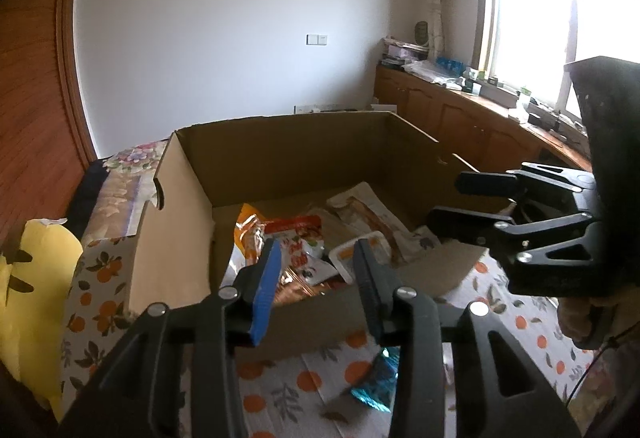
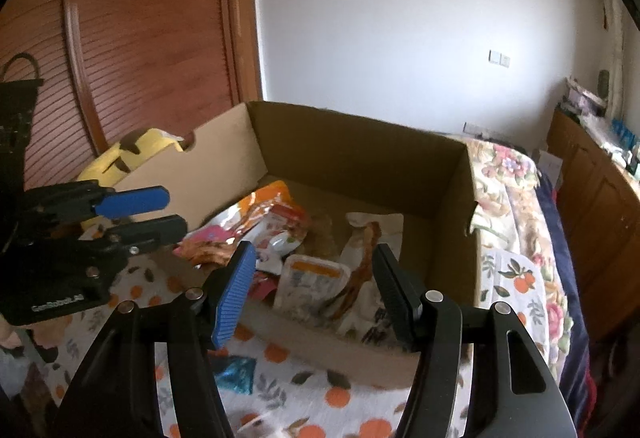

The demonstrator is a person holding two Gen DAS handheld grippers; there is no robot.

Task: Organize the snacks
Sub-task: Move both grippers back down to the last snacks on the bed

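while both my grippers hover over the cardboard box (image 1: 280, 157), left gripper (image 1: 314, 270) is part open w/ nothing in it, right gripper (image 2: 316, 278) wider, also empty. snack packs (image 2: 280, 230) lie inside the box; a blue packet (image 2: 238, 374) sits outside on the orange-print cloth (image 2: 304, 378).

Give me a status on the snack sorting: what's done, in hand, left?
Done: several packets, among them an orange pouch and a white tray, lie in the cardboard box.
In hand: nothing. The left gripper and the right gripper are both open and empty, above the box's near edge.
Left: a blue packet on the fruit-print cloth, outside the box.
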